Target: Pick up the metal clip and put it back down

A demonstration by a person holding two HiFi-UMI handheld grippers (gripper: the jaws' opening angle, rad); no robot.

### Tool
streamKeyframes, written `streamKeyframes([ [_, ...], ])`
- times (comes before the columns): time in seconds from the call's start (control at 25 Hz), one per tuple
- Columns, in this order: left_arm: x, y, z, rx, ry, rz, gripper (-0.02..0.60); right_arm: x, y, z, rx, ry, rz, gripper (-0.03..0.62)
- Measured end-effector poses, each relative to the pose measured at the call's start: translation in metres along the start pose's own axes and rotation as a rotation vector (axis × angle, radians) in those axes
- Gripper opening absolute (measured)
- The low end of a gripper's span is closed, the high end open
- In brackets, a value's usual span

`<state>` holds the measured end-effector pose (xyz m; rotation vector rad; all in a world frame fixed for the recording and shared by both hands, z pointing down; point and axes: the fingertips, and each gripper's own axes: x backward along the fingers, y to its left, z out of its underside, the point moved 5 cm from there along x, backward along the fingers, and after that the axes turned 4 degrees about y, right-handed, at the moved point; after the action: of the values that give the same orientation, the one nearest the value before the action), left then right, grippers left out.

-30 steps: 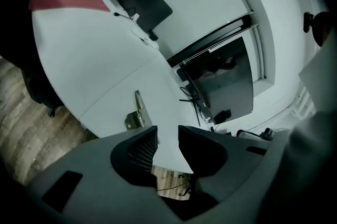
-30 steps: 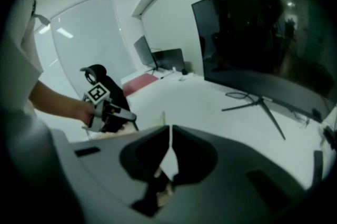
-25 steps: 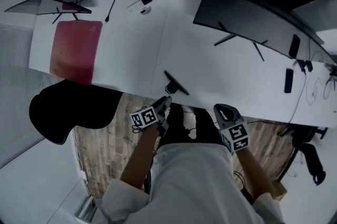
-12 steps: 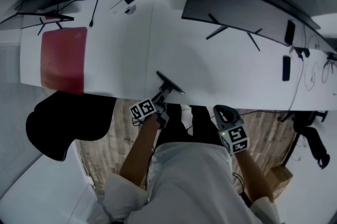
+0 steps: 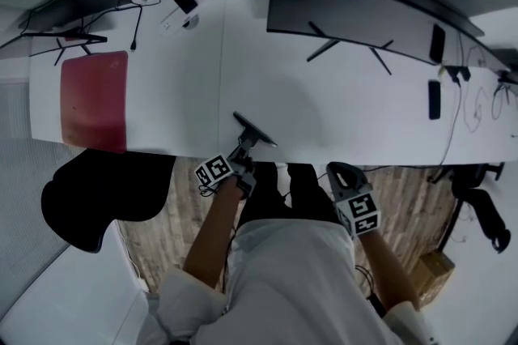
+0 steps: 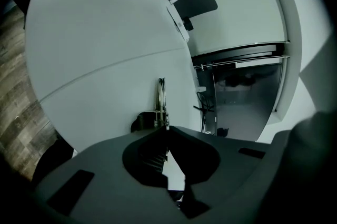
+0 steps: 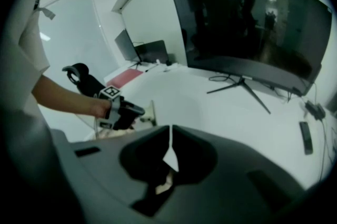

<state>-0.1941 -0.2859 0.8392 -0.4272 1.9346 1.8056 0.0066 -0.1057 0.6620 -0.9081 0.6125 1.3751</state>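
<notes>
Metal clip [image 6: 161, 97] pinched in left claw [image 6: 165, 127], its rear end hidden.

Right hand-held gripper [image 7: 170, 131] jaws together, empty; left hand-held gripper [image 7: 138, 111] grips metal clip [image 7: 151, 111].

White shirt [image 5: 283, 278], black claws [image 5: 245, 146] [image 5: 337, 170]

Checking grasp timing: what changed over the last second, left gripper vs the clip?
The left gripper edged forward and its fingers are now shut on the wire handle of the metal clip; a second ago they stopped just short. The clip stays at the desk edge. The right gripper stays shut, empty, below that edge.
</notes>
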Motion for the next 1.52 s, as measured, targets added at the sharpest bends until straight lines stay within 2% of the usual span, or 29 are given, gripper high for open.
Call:
streamKeyframes([
  [0.48,0.017,-0.035,-0.008,-0.044,-0.027,0.028,0.032,0.014,-0.013,-0.007,0.011,-0.059,0.013,0.035],
  [0.84,0.050,-0.096,-0.008,-0.105,-0.010,0.098,0.034,0.038,-0.035,-0.017,-0.002,-0.133,0.049,0.035],
  [1.28,0.087,-0.164,-0.002,-0.075,-0.034,0.191,0.032,0.083,-0.074,-0.024,-0.006,-0.246,0.107,0.035],
  [1.52,0.110,-0.194,-0.008,-0.125,-0.072,0.211,0.034,0.107,-0.098,-0.026,-0.043,-0.289,0.153,0.035],
])
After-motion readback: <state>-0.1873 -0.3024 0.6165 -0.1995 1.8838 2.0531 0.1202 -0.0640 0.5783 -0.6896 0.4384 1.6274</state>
